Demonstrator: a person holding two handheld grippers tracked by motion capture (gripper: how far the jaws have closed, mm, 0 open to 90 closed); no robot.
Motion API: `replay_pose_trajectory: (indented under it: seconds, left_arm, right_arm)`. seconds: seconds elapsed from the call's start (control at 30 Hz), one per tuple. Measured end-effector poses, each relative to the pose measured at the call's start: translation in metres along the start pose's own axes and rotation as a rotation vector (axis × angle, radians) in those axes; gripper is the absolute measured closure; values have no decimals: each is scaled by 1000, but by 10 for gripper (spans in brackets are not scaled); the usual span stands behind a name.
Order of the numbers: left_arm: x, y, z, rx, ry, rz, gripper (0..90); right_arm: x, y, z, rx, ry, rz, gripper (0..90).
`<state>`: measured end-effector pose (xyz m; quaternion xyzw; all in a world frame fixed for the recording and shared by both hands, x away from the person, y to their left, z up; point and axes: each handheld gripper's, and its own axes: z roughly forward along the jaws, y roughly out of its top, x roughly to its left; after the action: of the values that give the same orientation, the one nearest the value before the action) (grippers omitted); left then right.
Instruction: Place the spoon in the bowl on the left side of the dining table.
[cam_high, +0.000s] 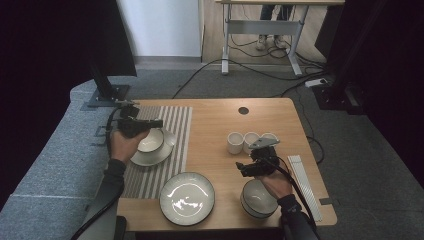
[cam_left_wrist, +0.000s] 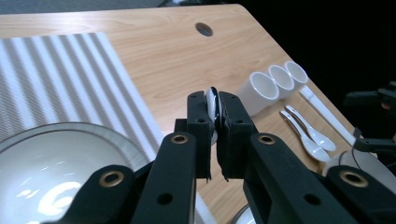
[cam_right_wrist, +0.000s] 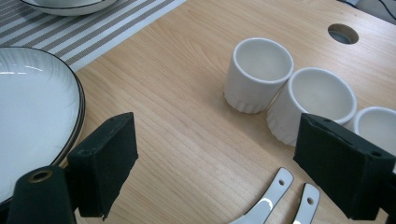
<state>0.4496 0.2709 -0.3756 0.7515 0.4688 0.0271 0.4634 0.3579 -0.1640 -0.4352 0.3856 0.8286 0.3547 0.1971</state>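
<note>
My left gripper (cam_high: 158, 123) (cam_left_wrist: 213, 103) is shut on a thin white spoon (cam_left_wrist: 212, 99) with a dark rim, seen edge-on between the pads. It hovers over a white bowl (cam_high: 150, 141) (cam_left_wrist: 51, 172) that sits on a plate (cam_high: 161, 156) on the striped placemat (cam_high: 172, 125). My right gripper (cam_high: 242, 169) (cam_right_wrist: 224, 172) stands open, jaws wide, low over bare wood. Ahead of it is a row of three white cups (cam_high: 235, 142) (cam_right_wrist: 258, 74). Two more white spoons (cam_right_wrist: 273, 193) (cam_left_wrist: 306, 135) lie just under its jaws.
A large white plate (cam_high: 187, 198) (cam_right_wrist: 32, 112) sits at the front edge. A second bowl (cam_high: 258, 200) is under my right hand. A long white ridged strip (cam_high: 303, 186) lies along the right edge. A cable hole (cam_high: 243, 110) marks the far side of the table (cam_high: 215, 125).
</note>
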Motion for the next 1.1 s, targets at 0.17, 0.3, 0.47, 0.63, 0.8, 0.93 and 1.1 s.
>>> replay_pose_trajectory:
  seconds: [0.17,0.3,0.47,0.63,0.8,0.93,1.1]
  left_arm:
    - [14,-2,-9,-14,34,-23,843]
    - [23,-3,-15,-20,65,-34,844]
    - [38,-6,-18,-29,89,-60,844]
    - [51,-13,-17,-22,101,-90,844]
    - [65,-22,-14,-20,104,-127,844]
    - [74,-27,-13,-17,100,-157,844]
    - [83,-34,-10,-18,98,-179,843]
  right_arm:
    - [-3,-4,-2,-4,-7,13,133]
    - [-4,-7,-3,-1,-9,18,134]
    - [-6,-11,-3,1,-9,25,137]
    - [-5,-12,-2,1,-6,23,137]
    - [-5,-13,-2,1,-7,25,138]
    - [-7,-14,-2,4,-8,30,139]
    - [-7,-16,-1,4,-9,30,141]
